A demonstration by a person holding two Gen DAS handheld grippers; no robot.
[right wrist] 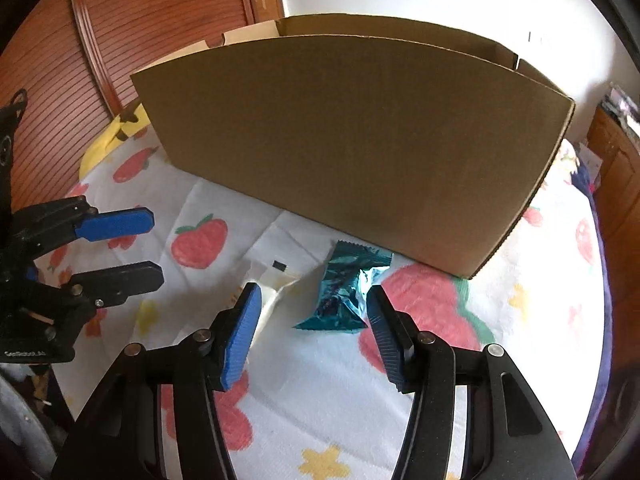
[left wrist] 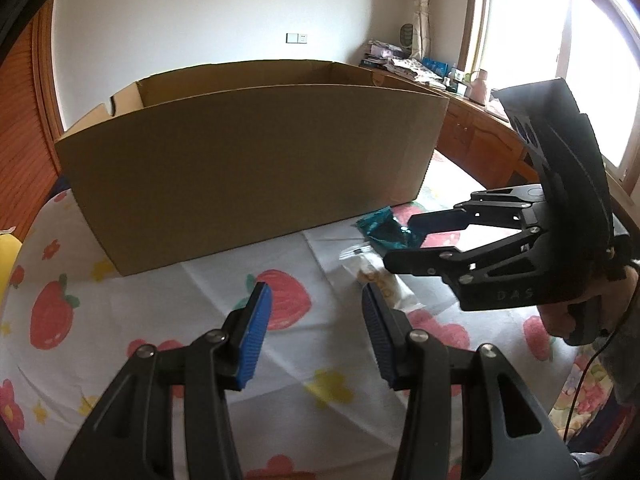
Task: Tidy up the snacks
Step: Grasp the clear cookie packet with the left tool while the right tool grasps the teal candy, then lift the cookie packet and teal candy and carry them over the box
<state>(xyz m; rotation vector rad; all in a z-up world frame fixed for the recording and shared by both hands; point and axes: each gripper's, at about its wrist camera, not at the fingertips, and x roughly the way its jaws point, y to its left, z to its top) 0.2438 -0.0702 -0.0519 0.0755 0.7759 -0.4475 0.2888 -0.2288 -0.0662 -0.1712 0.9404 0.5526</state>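
A teal foil snack packet (right wrist: 344, 288) lies on the strawberry-print cloth just in front of an open cardboard box (right wrist: 352, 136). A clear packet with pale snacks (right wrist: 276, 284) lies to its left. My right gripper (right wrist: 314, 306) is open and empty, hovering just short of both packets. In the left wrist view the teal packet (left wrist: 384, 230) and the clear packet (left wrist: 380, 280) lie right of centre, partly hidden by the right gripper (left wrist: 400, 240). My left gripper (left wrist: 316, 300) is open and empty above the cloth, left of the packets. It also shows in the right wrist view (right wrist: 154, 244).
The box (left wrist: 248, 164) stands on the cloth (left wrist: 160, 312) and its inside is hidden. A yellow object (right wrist: 106, 140) lies at the box's far left corner. Wooden cabinets (left wrist: 476, 136) with clutter run under the window on the right.
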